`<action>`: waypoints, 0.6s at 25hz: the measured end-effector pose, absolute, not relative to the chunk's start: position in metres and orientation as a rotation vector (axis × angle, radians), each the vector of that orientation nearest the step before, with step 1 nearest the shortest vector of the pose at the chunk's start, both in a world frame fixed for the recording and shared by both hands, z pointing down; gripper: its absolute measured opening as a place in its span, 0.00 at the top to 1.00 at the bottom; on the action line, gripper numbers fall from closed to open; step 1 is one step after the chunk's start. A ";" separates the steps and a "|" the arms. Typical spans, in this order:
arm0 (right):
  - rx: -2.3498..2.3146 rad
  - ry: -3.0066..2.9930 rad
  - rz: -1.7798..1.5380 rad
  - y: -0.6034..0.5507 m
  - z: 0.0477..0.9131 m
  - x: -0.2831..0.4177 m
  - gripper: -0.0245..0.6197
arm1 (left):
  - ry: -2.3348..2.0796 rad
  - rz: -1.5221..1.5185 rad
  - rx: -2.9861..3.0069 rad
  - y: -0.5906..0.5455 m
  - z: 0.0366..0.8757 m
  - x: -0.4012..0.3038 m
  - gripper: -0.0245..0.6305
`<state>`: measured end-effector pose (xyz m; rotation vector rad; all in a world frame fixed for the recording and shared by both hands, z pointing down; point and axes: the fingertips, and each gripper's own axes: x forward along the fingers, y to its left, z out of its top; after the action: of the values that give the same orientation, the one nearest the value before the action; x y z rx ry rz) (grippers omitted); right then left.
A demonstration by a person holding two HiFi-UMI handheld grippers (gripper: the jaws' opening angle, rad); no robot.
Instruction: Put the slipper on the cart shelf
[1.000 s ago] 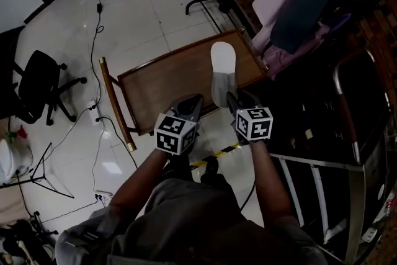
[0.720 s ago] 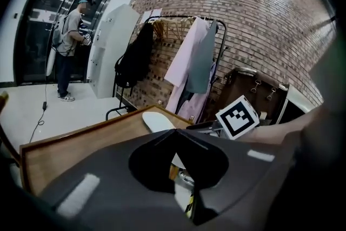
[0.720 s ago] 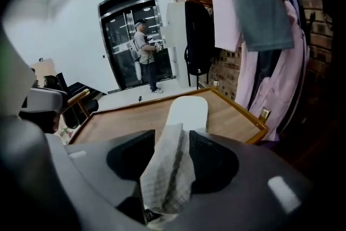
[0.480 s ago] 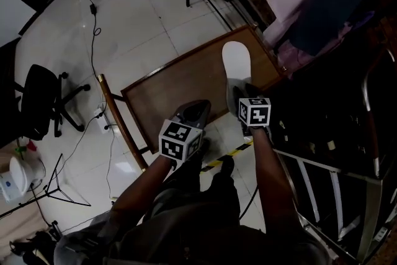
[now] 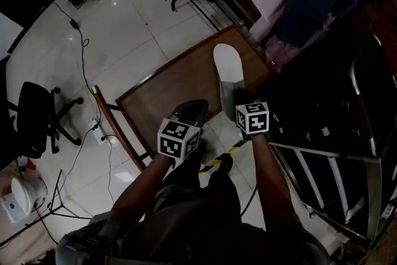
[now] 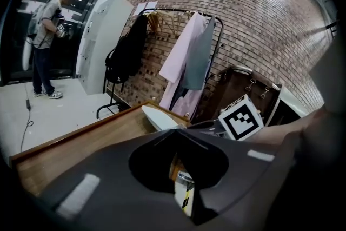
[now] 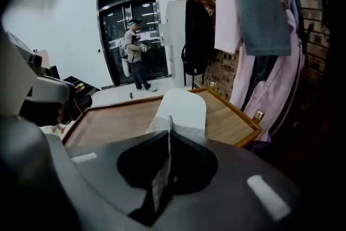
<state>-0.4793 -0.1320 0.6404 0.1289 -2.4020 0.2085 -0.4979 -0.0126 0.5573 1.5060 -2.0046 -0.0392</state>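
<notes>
Fingers [image 6: 102, 170] of the left gripper [image 6: 174, 131] are pressed together at their tips with nothing between them; through the gap behind the tips only pale floor and a strip of yellow-and-black tape [image 6: 186, 200] show. In the head view this gripper [image 5: 192, 106] hangs over the near edge of the wooden cart shelf [image 5: 167, 87], a brown board with a raised rim, and touches nothing on it. To the right lies the slipper [image 5: 227, 62], white, lengthwise along the shelf's right rim with its rounded end pointing away from the person. It seems to rest on the board, though from above the near end is covered by the gripper and I cannot be sure it lies flat. The right gripper [image 7: 170, 130] has just been closing its jaws and now has them together on a thin fold of the slipper's grey upper, which stands pinched between the pads with the white sole [image 7: 183, 108] running out ahead of them. From the head camera this gripper [image 5: 231, 97] sits at the slipper's near end. Farther right, beyond the shelf's rim, pink and grey clothes [image 7: 254, 8] hang against a brick wall.
</notes>
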 end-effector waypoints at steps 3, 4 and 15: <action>0.157 -2.433 0.213 -0.127 0.612 -0.450 0.95 | -1.981 -0.065 1.535 -0.024 0.549 -0.492 0.95; 0.164 -2.442 0.215 -0.125 0.603 -0.439 0.95 | -1.974 -0.068 1.551 -0.029 0.545 -0.489 0.95; 0.392 -2.570 0.273 -0.129 0.515 -0.280 0.95 | -1.752 0.001 1.890 -0.096 0.504 -0.370 0.95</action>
<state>-0.2795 -0.1294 0.5148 0.3918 -2.5703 0.2734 -0.3698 -0.0957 0.5037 1.8902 -1.7522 0.0015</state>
